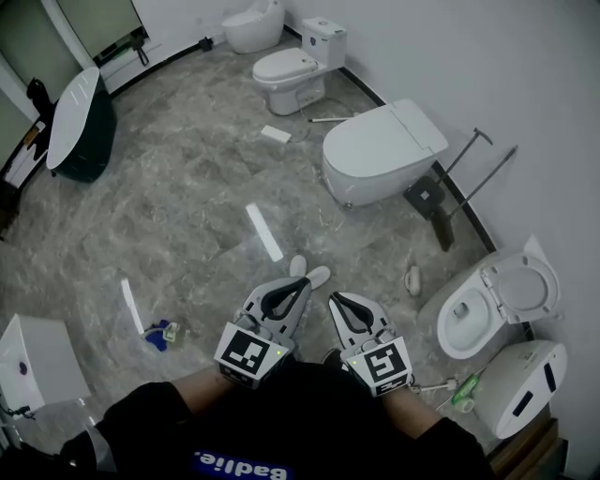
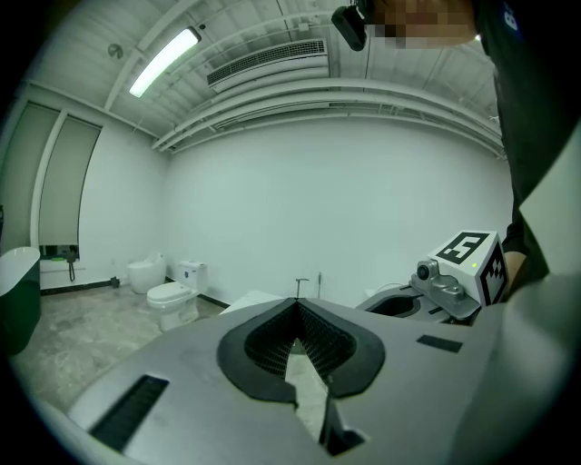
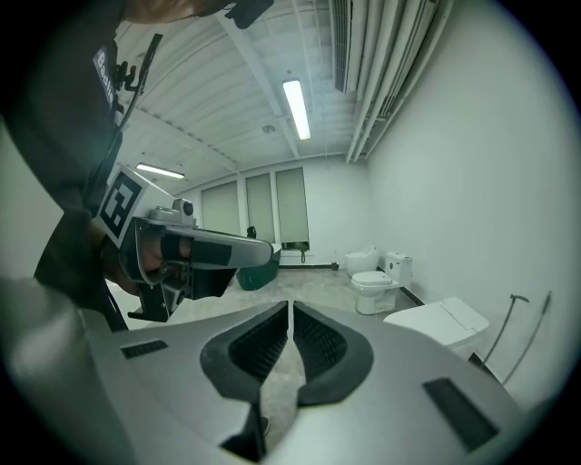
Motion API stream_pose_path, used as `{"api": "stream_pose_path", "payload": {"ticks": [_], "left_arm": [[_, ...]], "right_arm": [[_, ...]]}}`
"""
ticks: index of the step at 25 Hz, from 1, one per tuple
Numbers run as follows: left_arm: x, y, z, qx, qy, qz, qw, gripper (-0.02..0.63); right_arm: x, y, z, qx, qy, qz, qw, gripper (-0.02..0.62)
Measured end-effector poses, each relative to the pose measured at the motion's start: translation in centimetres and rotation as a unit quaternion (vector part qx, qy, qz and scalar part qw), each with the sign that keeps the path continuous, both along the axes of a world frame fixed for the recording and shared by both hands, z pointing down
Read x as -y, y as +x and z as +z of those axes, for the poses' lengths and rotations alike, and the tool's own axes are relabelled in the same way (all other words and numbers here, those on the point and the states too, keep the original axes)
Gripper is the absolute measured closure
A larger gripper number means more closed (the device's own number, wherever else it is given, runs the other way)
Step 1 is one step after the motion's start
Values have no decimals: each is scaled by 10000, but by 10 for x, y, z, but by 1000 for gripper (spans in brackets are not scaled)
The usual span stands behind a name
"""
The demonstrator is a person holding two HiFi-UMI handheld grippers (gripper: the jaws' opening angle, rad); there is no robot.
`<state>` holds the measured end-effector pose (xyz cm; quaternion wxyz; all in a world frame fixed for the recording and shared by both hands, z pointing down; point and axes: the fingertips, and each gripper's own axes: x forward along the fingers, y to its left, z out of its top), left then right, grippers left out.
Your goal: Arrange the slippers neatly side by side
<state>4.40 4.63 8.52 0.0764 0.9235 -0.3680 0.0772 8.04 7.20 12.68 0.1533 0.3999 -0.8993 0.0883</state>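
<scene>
The left claw [image 1: 302, 284] and right claw [image 1: 335, 299] are closed, empty; open both before lowering onto the pale slippers [image 1: 317, 276] just ahead.

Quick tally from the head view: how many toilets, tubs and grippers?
Toilets: 5
Tub: 1
Grippers: 2
Total: 8
The white box, lower left, left out: kind unclear.
</scene>
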Motion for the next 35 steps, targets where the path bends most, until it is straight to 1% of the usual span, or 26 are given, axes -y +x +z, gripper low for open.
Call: {"api": "stream_pose_path", "payload": {"ticks": [4, 8, 11, 12, 14, 16, 19, 22, 27, 29, 30, 35], "left_arm": [[43, -28, 11, -19, -32, 86, 10000, 604], [83, -49, 24, -16, -72, 186, 9998, 604], [107, -62, 40, -22, -163, 229, 9996, 604], [113, -66, 46, -21, -205, 228, 9995, 604], [123, -73, 59, -8, -294, 210, 9993, 604], [131, -78, 73, 4, -366, 174, 9992, 604], [138, -86, 95, 24, -410, 122, 9991, 604], [140, -85, 125, -33, -593, 13, 9982, 604], [144, -73, 170, -69, -761, -88, 9970, 604], [147, -69, 184, -67, -776, -137, 9969, 604], [147, -67, 192, -58, -773, -162, 9969, 604], [145, -67, 234, -24, -946, -349, 9949, 604]], "right_arm": [[36, -23, 14, -279, -16, 28, 9996, 595], [73, -37, 35, -539, -97, 113, 9984, 595], [96, -43, 57, -634, -296, 123, 9975, 592], [103, -45, 64, -595, -385, 124, 9974, 558], [116, -46, 79, -573, -500, 108, 9970, 526], [126, -45, 96, -721, -527, 62, 9960, 523], [134, -44, 132, -1157, -539, -181, 9917, 523], [137, -36, 173, -1550, -681, -377, 9848, 523], [139, -23, 251, -1707, -991, -563, 9787, 523], [140, -23, 279, -1804, -1041, -708, 9755, 521], [141, -24, 292, -1855, -1062, -790, 9737, 500], [140, -25, 356, -2223, -1071, -1242, 9611, 497]]}}
